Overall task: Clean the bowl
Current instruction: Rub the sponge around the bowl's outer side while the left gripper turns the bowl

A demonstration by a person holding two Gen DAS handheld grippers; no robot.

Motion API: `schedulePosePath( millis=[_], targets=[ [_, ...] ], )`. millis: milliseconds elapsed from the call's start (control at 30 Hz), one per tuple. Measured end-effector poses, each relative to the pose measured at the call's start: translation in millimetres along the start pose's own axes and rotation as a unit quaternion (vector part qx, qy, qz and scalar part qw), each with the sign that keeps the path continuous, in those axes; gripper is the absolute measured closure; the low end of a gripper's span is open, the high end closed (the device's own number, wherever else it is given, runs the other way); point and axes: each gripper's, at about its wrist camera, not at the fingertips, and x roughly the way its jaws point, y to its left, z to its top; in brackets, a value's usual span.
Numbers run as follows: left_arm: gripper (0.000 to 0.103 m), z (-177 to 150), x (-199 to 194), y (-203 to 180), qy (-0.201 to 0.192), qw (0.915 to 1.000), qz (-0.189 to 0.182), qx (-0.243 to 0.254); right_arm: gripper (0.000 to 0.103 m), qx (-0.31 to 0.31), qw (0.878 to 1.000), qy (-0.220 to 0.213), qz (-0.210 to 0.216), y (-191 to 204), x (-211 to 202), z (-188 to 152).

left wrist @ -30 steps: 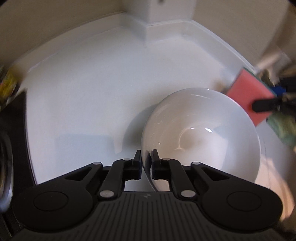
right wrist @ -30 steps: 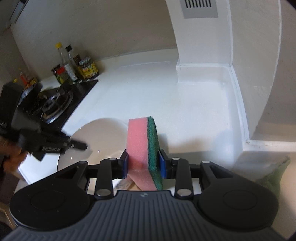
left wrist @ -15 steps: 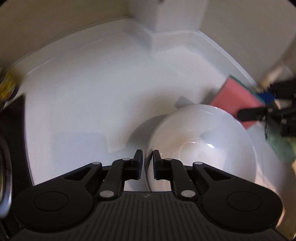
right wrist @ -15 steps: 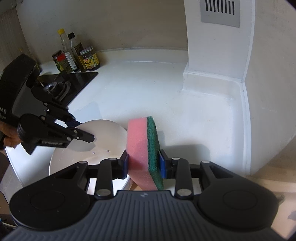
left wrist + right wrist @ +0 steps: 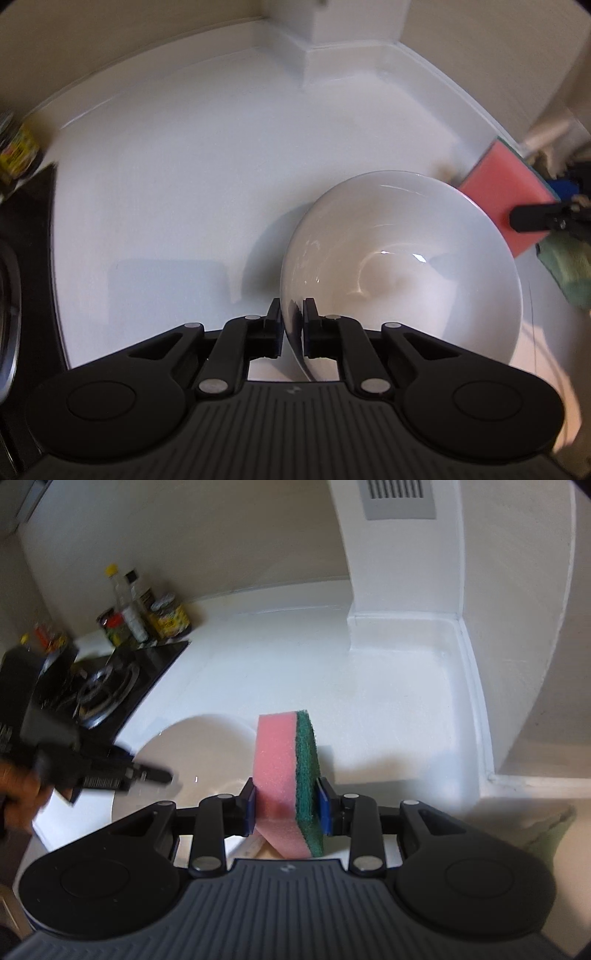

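2 tools angle downward: left tool [image 5: 291,325] closing on the bowl [image 5: 402,266] rim, right tool [image 5: 288,805] clamping the sponge [image 5: 288,775].

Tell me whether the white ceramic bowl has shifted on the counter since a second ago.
Cannot tell: the white ceramic bowl shifts against the corner pillar, but the camera moves too.

In your left wrist view, the bowl [image 5: 402,266] sits on the counter [image 5: 184,177] at about four o'clock from centre. Its near rim runs between your left gripper's [image 5: 291,325] closing jaws at six o'clock. The sponge [image 5: 506,195] hangs at the bowl's two o'clock, just beside its rim. In your right wrist view, the stove [image 5: 107,690] lies at nine o'clock, with bottles and jars [image 5: 147,613] behind it at ten.
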Motion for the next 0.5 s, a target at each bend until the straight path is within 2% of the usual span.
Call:
schedulePosePath(
  millis=[100,233,400,500],
  targets=[
    [0.093,6,8,-9,-0.006,0.9981,-0.010,0.060,0.075,-0.005,1.000,0.007,0.004,-7,2,8],
    [0.089,15,13,-17,-0.003,0.9910,-0.013,0.133,0.075,-0.028,1.000,0.007,-0.008,-4,14,24],
    [0.089,18,14,-13,0.005,0.9955,-0.002,0.094,0.075,-0.052,0.998,0.012,-0.021,4,25,34],
    [0.088,18,17,-13,0.002,0.9973,0.009,0.073,0.075,-0.038,0.999,0.007,-0.013,1,23,31]
  ],
)
